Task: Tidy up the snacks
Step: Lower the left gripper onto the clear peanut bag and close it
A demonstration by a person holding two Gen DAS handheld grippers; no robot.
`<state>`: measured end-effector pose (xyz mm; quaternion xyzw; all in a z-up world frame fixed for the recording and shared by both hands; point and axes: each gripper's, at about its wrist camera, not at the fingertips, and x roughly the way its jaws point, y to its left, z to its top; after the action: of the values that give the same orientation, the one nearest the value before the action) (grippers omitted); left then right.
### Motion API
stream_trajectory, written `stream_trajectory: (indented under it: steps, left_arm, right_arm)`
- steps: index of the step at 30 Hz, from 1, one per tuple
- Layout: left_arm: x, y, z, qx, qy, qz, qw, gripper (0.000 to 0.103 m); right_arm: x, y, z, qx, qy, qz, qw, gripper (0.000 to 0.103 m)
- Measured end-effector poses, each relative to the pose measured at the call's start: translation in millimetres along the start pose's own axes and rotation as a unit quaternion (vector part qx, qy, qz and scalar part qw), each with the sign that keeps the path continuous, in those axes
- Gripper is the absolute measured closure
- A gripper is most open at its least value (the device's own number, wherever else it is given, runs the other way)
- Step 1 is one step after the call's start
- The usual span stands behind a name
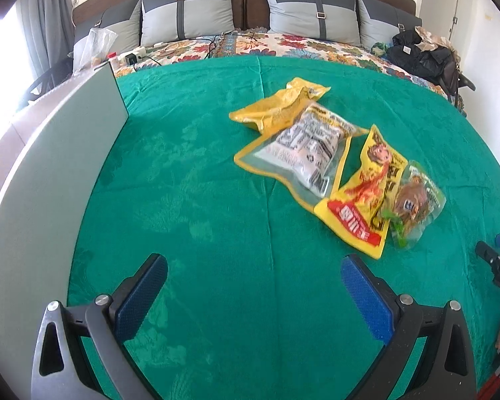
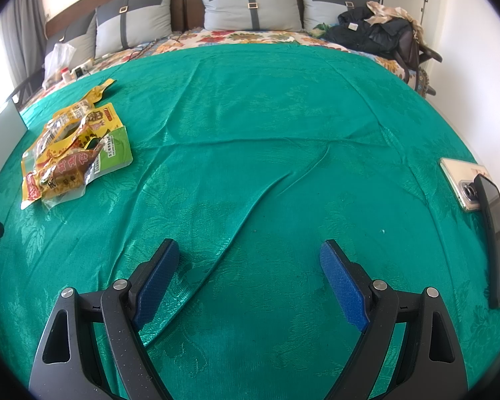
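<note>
Left gripper point(image 1: 254, 268): jaws spread wide, blue pads facing each other, nothing between them; green bedspread point(image 1: 200, 200) beneath.
Right gripper point(image 2: 249, 253): jaws likewise spread wide and empty, over a long crease in the bedspread.

Snacks, one overlapping cluster on the bedspread, ahead and to the right of the left jaws, far ahead-left of the right jaws:
- Plain yellow packet point(image 1: 276, 106), farthest from the left jaws, crumpled.
- Clear pouch with yellow border point(image 1: 303, 146), black-and-white print inside, lying partly over the plain yellow packet.
- Yellow-and-red packet point(image 1: 363, 196), cartoon figure on the front, nearer the left jaws, its edge touching the clear pouch.
- Clear packet with brown contents point(image 1: 413, 203), green trim, resting on the right side of the yellow-and-red packet.
- Green-and-white packet point(image 2: 115, 148), seen from the right wrist at the right edge of the cluster, partly under the others.

Grey panel point(image 1: 50, 153): upright, left of the left jaws; what it belongs to cannot be told.

Two phones, right of the right jaws: a light-cased one point(image 2: 460, 183) face down, a dark one point(image 2: 496, 240) just beside it, nearer the camera.

Beyond the bedspread: floral sheet point(image 1: 283, 45), grey cushions point(image 1: 186, 10), dark clothing heap point(image 1: 420, 53) at far right, plastic bag point(image 1: 93, 48) at far left.
</note>
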<state>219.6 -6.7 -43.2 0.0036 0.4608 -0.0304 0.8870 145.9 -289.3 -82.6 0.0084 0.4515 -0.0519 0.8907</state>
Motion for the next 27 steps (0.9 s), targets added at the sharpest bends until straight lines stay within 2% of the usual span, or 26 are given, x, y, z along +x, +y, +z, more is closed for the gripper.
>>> stream_trajectory:
  steps: [4,6,8,11,16,22,24,26,27]
  left_arm:
    - [15.7,-16.2,61.1,0.015,0.019,-0.013,0.9996,0.000]
    - [29.0,-31.7,80.7,0.045,0.029,-0.013,0.9985,0.000]
    - [49.9,-47.1,93.2,0.076,0.059,-0.017,0.9952,0.000]
    - [77.1,-60.9,102.0,0.109,0.094,-0.018,0.9894,0.000]
    - [102.2,-71.6,105.9,0.141,0.114,-0.016,0.9833,0.000]
    - [110.0,-58.8,113.1,0.106,0.106,-0.009,0.9886,0.000]
    - [110.6,-53.2,112.3,0.088,0.107,-0.021,0.9902,0.001]
    - [107.9,-53.0,108.7,0.084,0.104,-0.039,0.9902,0.014]
    - [104.2,-55.3,106.6,0.090,0.098,-0.035,0.9905,0.025]
  right_arm:
    - [0.0,0.4,0.1,0.000,0.000,0.000,1.000,0.014]
    - [0.0,0.0,0.0,0.000,0.000,0.000,1.000,0.014]
    - [0.0,0.4,0.1,0.000,0.000,0.000,1.000,0.014]
    - [0.0,0.3,0.1,0.000,0.000,0.000,1.000,0.014]
    - [0.1,0.5,0.1,0.000,0.000,0.000,1.000,0.014]
    - [0.1,0.5,0.1,0.001,0.001,0.000,1.000,0.014]
    - [0.1,0.1,0.0,0.001,0.001,0.000,1.000,0.014]
    - [0.1,0.1,0.1,0.001,0.001,0.000,1.000,0.014]
    - [0.1,0.3,0.1,0.001,0.001,0.000,1.000,0.014]
